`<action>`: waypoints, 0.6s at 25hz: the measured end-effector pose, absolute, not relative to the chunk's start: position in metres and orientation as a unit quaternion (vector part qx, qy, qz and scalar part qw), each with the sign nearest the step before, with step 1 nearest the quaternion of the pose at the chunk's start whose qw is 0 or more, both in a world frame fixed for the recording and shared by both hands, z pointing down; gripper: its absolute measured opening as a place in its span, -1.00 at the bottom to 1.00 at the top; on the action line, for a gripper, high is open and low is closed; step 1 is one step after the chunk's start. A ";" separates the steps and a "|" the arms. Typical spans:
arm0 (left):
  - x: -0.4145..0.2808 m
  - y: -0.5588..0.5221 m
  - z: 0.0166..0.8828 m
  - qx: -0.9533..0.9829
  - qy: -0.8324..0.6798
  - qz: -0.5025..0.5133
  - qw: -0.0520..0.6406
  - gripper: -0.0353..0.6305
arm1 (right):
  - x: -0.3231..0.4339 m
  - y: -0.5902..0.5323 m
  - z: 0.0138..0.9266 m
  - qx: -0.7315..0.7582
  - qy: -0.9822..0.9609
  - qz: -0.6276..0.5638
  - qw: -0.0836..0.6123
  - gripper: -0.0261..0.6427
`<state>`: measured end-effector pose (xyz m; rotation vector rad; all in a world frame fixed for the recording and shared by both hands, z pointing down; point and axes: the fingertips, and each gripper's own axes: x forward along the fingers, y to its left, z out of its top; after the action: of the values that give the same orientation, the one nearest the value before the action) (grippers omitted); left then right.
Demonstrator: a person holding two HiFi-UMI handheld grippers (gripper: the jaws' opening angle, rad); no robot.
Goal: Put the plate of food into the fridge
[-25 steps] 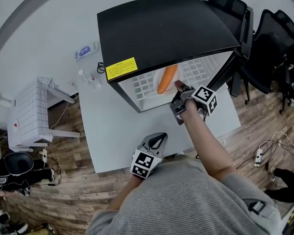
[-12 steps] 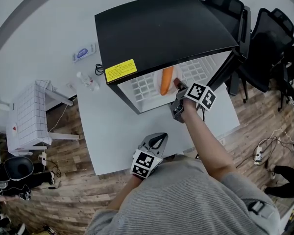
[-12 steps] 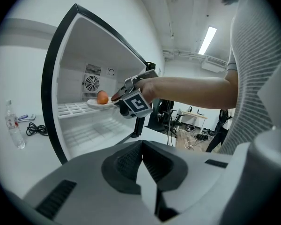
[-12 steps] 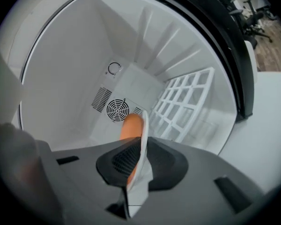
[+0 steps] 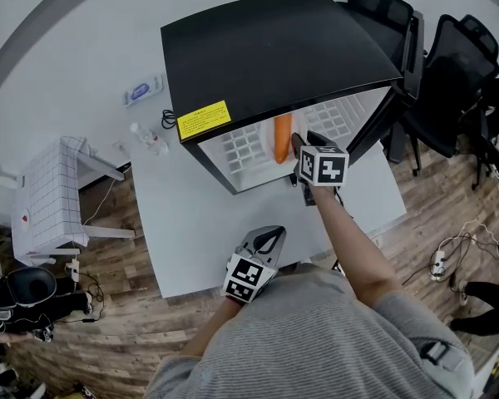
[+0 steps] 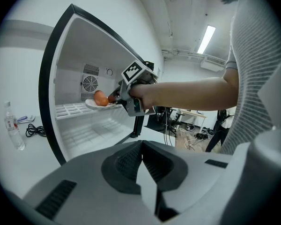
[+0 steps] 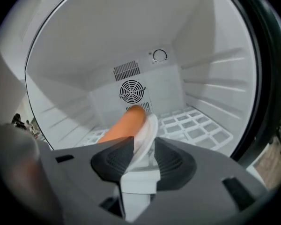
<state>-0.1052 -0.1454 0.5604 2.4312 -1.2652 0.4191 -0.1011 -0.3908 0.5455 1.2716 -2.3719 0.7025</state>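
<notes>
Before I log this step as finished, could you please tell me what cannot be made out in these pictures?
- Underside of the plate, right gripper view: the right gripper, whose jaws have just been opening around its rim, hides whether it sits on the shelf.
- Plate outline, head view: lost against the white shelf; only the orange food stands out.
- Label on the bottle, left gripper view: too small.

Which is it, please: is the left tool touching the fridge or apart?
Apart: the head view shows tabletop between the left tool and the fridge.

Plate (image 7: 148, 128) lower rim hidden; yellow sticker (image 5: 206, 116) print unreadable.
</notes>
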 end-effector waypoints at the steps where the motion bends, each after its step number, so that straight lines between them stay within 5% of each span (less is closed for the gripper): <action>1: -0.104 -0.145 0.560 0.862 -0.449 0.149 0.182 -0.86 | -0.101 -0.391 0.546 0.450 -0.840 0.233 0.193 -0.54; 8: -0.100 -0.144 0.559 0.862 -0.450 0.152 0.179 -0.86 | -0.107 -0.398 0.526 0.456 -0.851 0.060 0.254 -0.50; 15: -0.094 -0.145 0.558 0.863 -0.449 0.152 0.176 -0.86 | -0.103 -0.390 0.516 0.445 -0.863 0.073 0.228 -0.50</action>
<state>-0.0936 -0.1447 0.5578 2.4439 -1.2705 0.4298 -0.1031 -0.3899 0.5156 1.2266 -2.3752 0.2022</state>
